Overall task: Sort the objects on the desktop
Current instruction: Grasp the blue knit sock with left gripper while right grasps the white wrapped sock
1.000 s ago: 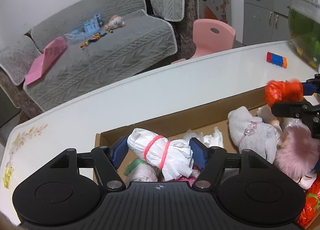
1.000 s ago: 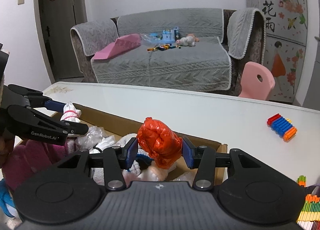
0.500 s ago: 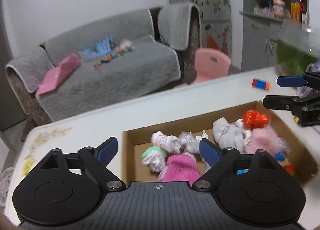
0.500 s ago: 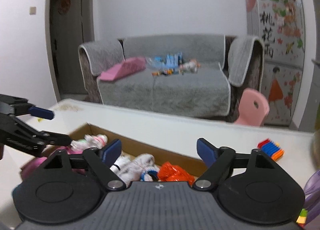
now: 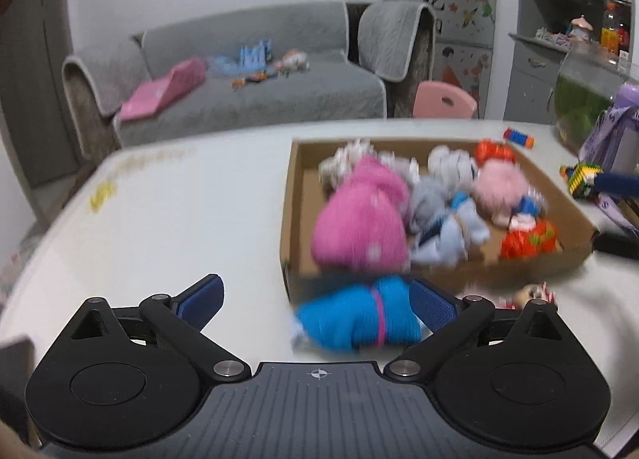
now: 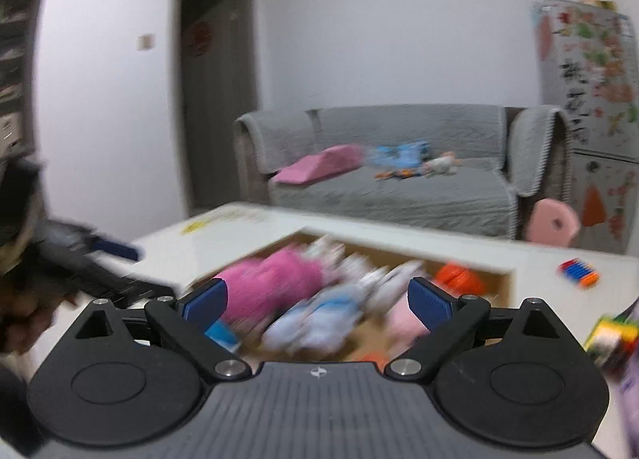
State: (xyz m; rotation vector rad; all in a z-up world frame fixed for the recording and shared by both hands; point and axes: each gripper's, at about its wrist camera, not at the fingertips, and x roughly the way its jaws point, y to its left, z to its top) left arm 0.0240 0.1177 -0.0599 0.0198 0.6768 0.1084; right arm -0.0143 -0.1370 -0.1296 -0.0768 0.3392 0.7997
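Observation:
A brown cardboard box [image 5: 293, 179] stands on the white table and holds several soft bundles: a pink one [image 5: 361, 215], grey, pale blue and fluffy pink ones, and orange-red ones [image 5: 527, 239]. A blue bundle with a pink band [image 5: 357, 319] lies on the table in front of the box, near my left gripper's right finger. My left gripper [image 5: 317, 299] is open and empty. My right gripper [image 6: 317, 297] is open and empty, above the near side of the box [image 6: 507, 279]. Both views are blurred.
A small striped block toy [image 5: 518, 136] lies on the table beyond the box, also in the right wrist view [image 6: 579, 272]. A purple bag [image 5: 607, 139] and a fish tank stand at the right. A grey sofa [image 5: 255, 99] and pink chair are behind the table.
Both grippers let go of their bundles, the white one and the orange one, into the box, opened wide and pulled back. The left gripper is now over the table in front of the box.

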